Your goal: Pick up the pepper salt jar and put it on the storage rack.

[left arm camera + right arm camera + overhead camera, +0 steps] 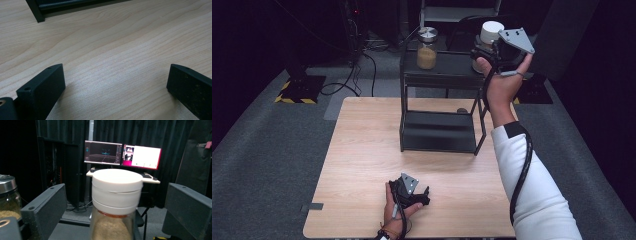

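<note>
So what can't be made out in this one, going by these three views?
- White-lidded jar: its base is cut off by the bottom edge of the right gripper view; in the high view the right claw and hand cover its lower part, so contact with the shelf rack can't be judged.
- Steel-lidded jar: cut off by the left edge.
- Small dark object behind the rack: too small to identify.
- Monitors: content too small to read.

The left gripper (426, 195) lies low by the near edge with jaws wide apart, while the right gripper (479, 50) is raised far forward on an outstretched arm, jaws spread.
</note>
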A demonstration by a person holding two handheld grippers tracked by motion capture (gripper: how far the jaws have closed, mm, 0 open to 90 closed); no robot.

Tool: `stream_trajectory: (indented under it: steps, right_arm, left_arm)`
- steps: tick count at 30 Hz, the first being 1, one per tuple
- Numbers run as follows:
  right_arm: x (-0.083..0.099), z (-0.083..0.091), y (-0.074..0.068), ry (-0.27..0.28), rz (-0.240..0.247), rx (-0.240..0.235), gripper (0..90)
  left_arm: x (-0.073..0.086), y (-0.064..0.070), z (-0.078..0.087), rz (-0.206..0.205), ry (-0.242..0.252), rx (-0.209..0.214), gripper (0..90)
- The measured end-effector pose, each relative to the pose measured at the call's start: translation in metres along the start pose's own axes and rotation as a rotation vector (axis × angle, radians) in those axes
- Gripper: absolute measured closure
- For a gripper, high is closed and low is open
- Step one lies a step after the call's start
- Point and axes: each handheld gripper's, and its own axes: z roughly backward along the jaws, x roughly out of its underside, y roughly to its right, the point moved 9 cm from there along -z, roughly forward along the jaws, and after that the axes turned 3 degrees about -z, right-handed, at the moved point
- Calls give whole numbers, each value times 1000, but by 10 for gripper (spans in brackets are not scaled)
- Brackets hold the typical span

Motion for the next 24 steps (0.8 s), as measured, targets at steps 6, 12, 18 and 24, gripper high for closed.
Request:
stream_trajectory:
  steps: [6, 12, 18, 24]
  right_arm:
    - [-2, 22, 7, 44, 29, 1, 38]
    - [3, 41, 15, 68, 11, -8, 38]
    - [15, 59, 20, 84, 4, -19, 38]
    - [32, 77, 23, 97, 7, -26, 38]
  left_arm:
    - [0, 0, 0, 0, 0, -1, 14]
    - [0, 0, 0, 0, 0, 0, 14]
    - [0, 0, 0, -2, 0, 0, 15]
    - [0, 0, 0, -2, 0, 0, 15]
